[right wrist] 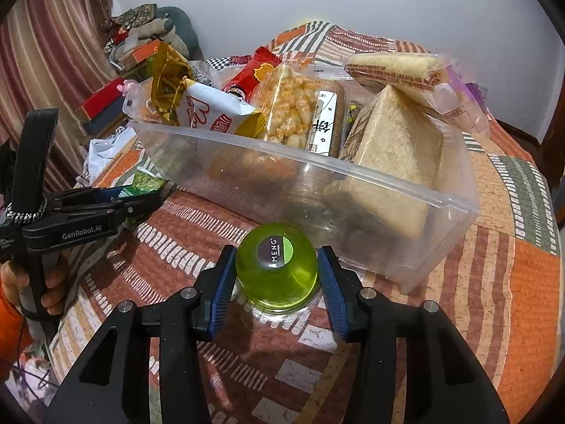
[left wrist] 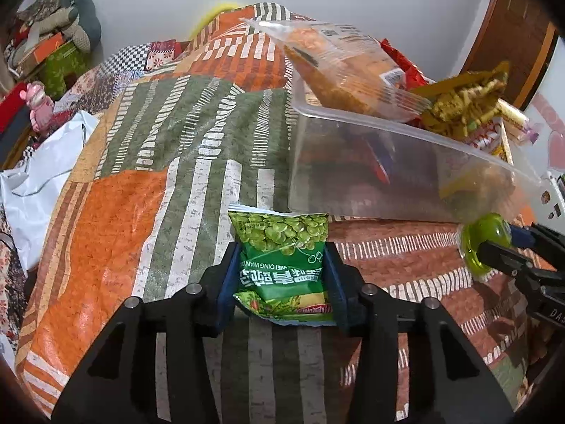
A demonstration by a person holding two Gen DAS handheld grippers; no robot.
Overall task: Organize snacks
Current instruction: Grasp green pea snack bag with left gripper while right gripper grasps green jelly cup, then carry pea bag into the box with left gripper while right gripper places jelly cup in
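My left gripper [left wrist: 282,275] is shut on a green pea snack packet [left wrist: 282,258] and holds it just above the patterned bedspread, left of the clear plastic bin [left wrist: 388,162]. My right gripper [right wrist: 277,279] is shut on a green jelly cup [right wrist: 277,268], held in front of the bin [right wrist: 317,190]. The cup also shows in the left wrist view [left wrist: 483,243]. The bin is full of snack bags, among them a red packet [right wrist: 247,77], a puffed snack bag [right wrist: 286,106] and wrapped sandwiches [right wrist: 395,148]. The left gripper and its packet [right wrist: 141,183] show at the left of the right wrist view.
The patchwork bedspread [left wrist: 141,176] covers the bed. A white plastic bag [left wrist: 42,176] lies at its left edge. Boxes and stuffed toys [left wrist: 53,35] are piled by the wall at far left. A curtain [right wrist: 53,53] hangs on the left.
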